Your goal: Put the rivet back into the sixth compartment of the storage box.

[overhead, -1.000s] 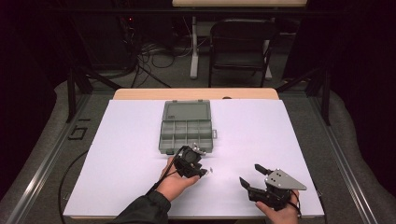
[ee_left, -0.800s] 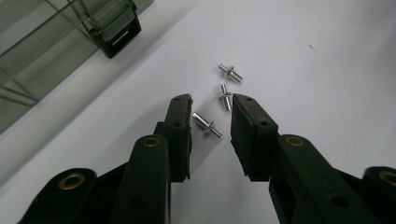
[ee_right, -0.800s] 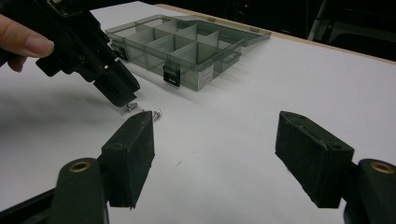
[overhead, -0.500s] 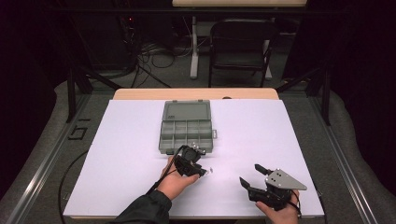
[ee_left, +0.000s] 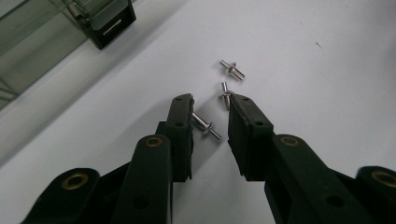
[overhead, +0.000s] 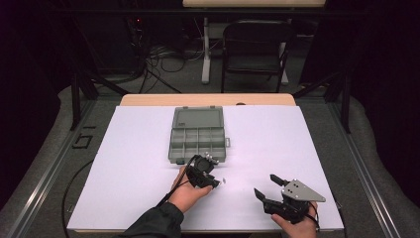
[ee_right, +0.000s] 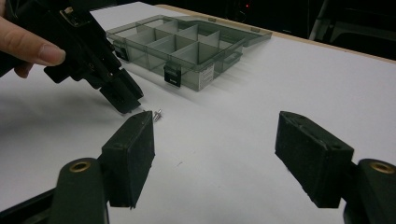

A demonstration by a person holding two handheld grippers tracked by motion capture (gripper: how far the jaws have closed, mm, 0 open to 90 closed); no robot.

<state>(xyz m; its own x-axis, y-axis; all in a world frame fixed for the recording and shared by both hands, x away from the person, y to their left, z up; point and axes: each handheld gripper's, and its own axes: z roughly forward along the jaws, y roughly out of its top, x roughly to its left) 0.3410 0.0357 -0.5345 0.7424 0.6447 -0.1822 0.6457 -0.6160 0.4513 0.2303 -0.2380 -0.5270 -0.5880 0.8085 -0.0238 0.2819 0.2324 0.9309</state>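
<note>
Pick-up of a small metal rivet in hand; grasp not yet made

The left gripper [ee_left: 211,122] is tipped down to the white counter [overhead: 138,148], its fingers [ee_left: 181,128] narrowly spread and just been closing around one rivet [ee_left: 204,125], which lies between them, apparently touching the left pad but not clamped. Two further rivets [ee_left: 232,70] lie just beyond the tips, one against the right finger. The open grey compartment box [overhead: 199,136] sits just beyond on the far side. Judged next: finish the closure squarely on the shank without catching the neighbour, then lift. The left hand [overhead: 187,194] reaches in from the near edge; the right gripper [overhead: 271,191] rests near right, well apart, fingers wide and empty
</note>
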